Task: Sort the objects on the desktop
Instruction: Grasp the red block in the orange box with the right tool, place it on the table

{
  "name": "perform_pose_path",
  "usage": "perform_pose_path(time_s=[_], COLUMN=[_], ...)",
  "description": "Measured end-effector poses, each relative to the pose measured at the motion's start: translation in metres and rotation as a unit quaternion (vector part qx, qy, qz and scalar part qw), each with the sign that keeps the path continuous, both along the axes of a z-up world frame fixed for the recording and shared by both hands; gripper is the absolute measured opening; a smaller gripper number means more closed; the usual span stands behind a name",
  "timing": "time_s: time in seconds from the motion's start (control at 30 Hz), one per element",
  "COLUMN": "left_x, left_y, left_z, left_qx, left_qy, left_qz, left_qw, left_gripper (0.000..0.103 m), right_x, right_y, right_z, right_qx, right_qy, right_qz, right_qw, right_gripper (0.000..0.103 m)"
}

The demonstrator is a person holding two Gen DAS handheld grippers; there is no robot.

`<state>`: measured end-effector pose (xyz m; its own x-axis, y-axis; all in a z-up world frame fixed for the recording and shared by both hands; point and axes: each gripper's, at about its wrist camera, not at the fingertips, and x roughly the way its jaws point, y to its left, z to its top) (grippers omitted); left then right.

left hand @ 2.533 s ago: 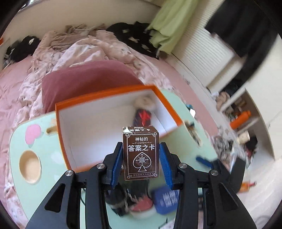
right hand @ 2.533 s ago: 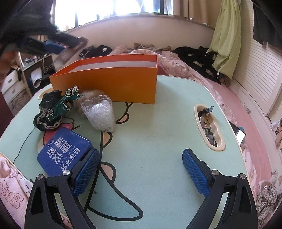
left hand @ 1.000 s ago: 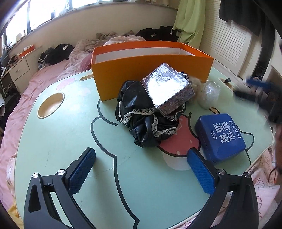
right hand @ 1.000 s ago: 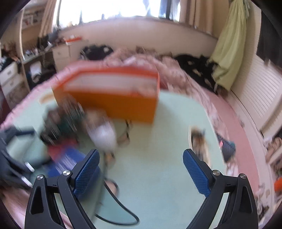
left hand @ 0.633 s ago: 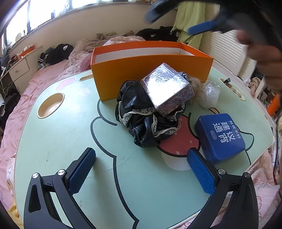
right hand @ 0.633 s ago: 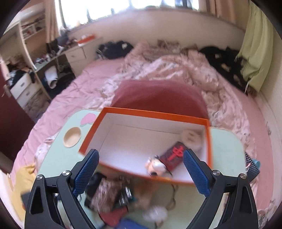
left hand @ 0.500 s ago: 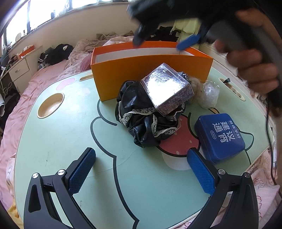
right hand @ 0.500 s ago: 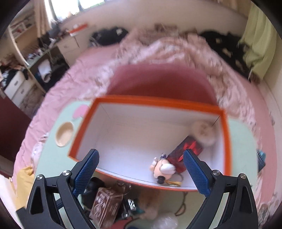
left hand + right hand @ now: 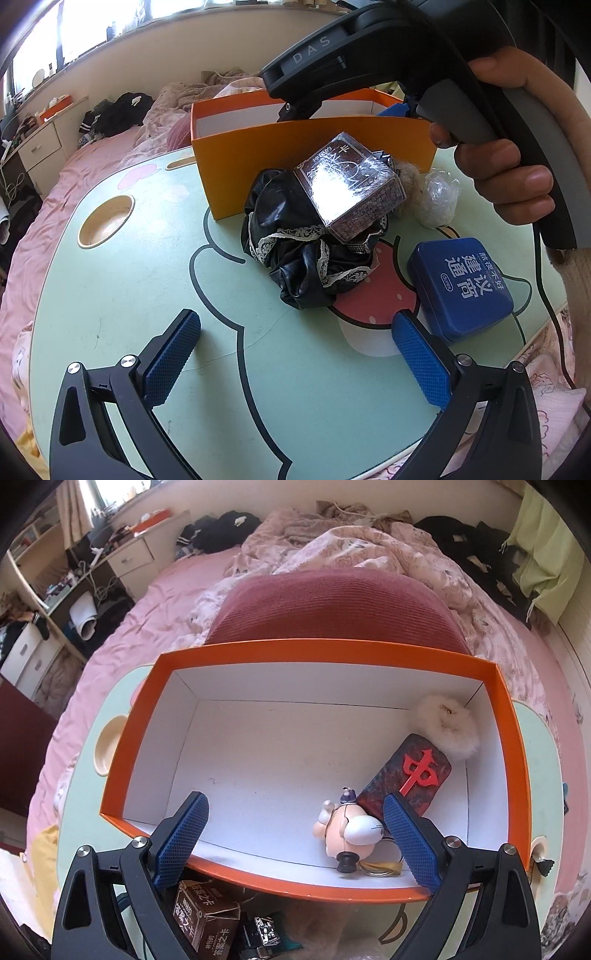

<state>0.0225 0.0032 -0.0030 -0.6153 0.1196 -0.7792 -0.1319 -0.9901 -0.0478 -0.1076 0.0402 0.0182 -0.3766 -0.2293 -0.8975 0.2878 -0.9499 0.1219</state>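
Since the earlier frames, the card box [image 9: 349, 192] has been let go by the left gripper [image 9: 295, 354] and is now seen lying tilted on the black cloth [image 9: 295, 254], while the right gripper [image 9: 295, 845] has been carried up over the orange box [image 9: 133, 738].

From the left wrist, the left gripper is seen spread wide and empty, low over the green table [image 9: 110, 295]. The cloth is heaped at the table's middle, just in front of the orange box's [image 9: 236, 162] near wall. A clear bag [image 9: 437, 203] is found to the right of the heap, and a blue tin [image 9: 461, 284] is set nearer, just beside the right fingertip. A hand [image 9: 509, 173] is wrapped round the right gripper's grey handle, held above the orange box; only one blue pad is glimpsed there.

From the right wrist, the right gripper is shown spread wide and empty, looking down into the orange box. Inside, at the right end, a fluffy ball [image 9: 447, 727] is tucked in the far corner, a dark tile [image 9: 406, 779] with a red character is laid just in front of it, and a figure keychain [image 9: 347, 830] is placed against the near wall, touching the tile. The card box [image 9: 207, 919] is seen below, outside the near wall. A maroon pillow [image 9: 332, 609] is seen behind the box on the bed [image 9: 147, 602].
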Motion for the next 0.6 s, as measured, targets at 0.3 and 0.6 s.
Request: perform_pose_path(time_s=[0.3,0.6], left_x=[0.0,0.0], left_y=[-0.001,-0.001], left_z=[0.0,-0.001], left_qx=[0.0,0.0], left_qy=[0.0,0.0], left_qz=[0.0,0.0], left_qw=[1.0,1.0], left_gripper=[0.103,0.103], right_x=[-0.021,-0.045], right_y=[0.038,0.068], right_z=[0.025,0.016], right_qx=[-0.001,-0.023], right_qy=[-0.03,-0.105], right_qz=[-0.029,-0.062], right_qw=[0.999,0.992], right_gripper=[0.07,0.055])
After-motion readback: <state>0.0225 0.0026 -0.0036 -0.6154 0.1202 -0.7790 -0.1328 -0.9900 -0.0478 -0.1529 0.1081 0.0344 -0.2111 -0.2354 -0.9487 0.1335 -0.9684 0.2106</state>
